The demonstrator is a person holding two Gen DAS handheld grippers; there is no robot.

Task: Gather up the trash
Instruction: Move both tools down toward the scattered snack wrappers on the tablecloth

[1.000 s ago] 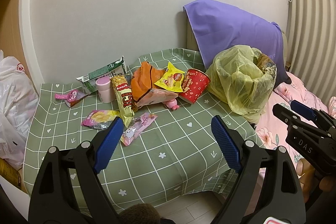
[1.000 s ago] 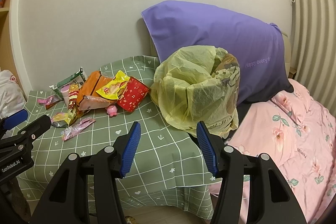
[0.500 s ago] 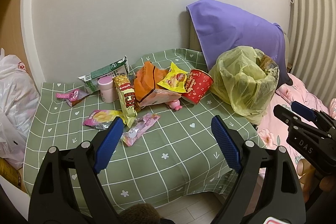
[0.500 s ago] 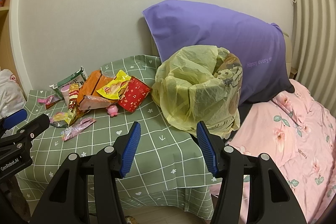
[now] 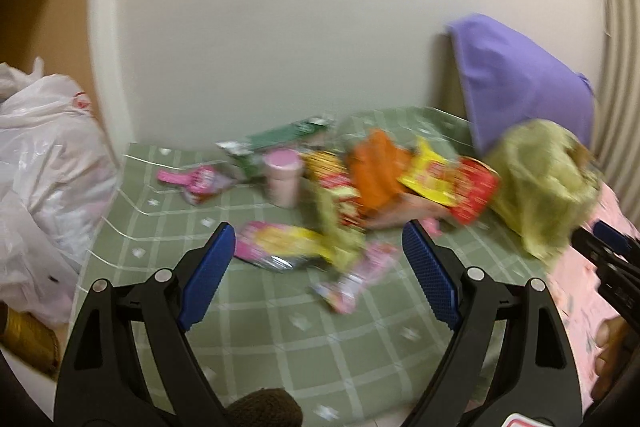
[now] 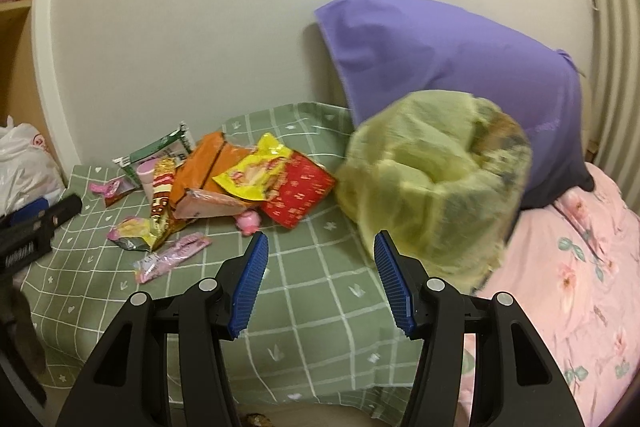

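Note:
Several snack wrappers lie in a heap on a green checked tablecloth (image 6: 320,279): an orange bag (image 6: 204,167), a yellow packet (image 6: 252,175), a red packet (image 6: 298,189), a pink cup (image 5: 282,179) and pink wrappers (image 6: 172,257). A yellow-lined trash bin (image 6: 436,179) stands at the table's right end. My left gripper (image 5: 316,263) is open and empty, just short of the pink and yellow wrappers (image 5: 280,247). My right gripper (image 6: 320,255) is open and empty, between the heap and the bin.
A purple pillow (image 6: 460,67) leans on the wall behind the bin. A pink floral bedspread (image 6: 572,267) lies to the right. White plastic bags (image 5: 44,155) sit left of the table. The left view is motion-blurred.
Both grippers have moved forward and left toward the wrappers; the heap looks larger and closer. Both stay open and empty.

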